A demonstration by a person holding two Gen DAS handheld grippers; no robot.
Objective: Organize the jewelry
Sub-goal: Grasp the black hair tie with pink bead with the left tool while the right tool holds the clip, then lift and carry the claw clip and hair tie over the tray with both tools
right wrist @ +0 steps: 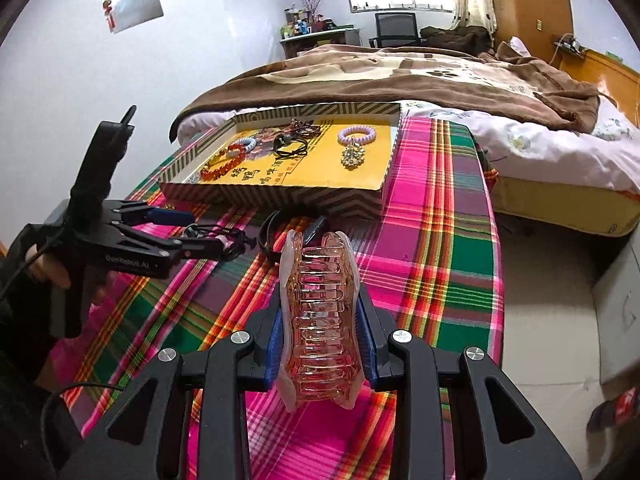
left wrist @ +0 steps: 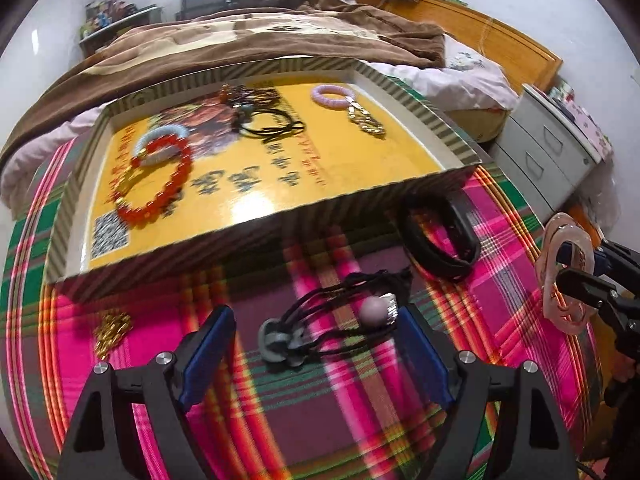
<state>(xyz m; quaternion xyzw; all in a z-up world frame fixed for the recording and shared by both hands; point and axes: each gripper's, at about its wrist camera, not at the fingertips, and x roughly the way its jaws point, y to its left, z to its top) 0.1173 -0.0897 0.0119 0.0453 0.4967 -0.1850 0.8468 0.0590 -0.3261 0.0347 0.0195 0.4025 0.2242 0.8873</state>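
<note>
Several pieces already in tray (left wrist: 420,92); right hand-held gripper (right wrist: 322,344) clamps pink hair claw (right wrist: 318,320), left hand-held gripper (left wrist: 316,344) open over black cord bracelet (left wrist: 332,320); black band (left wrist: 436,236) still on counter (left wrist: 360,420).

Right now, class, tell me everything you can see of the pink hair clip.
The hair clip is a large claw type, clear pink and seemingly plastic, with two paler curved side shells and rows of interlocking teeth between them. It is off the plaid cloth, gripped at both sides by the blue fingers of the right gripper, its length running away from the camera.
</note>
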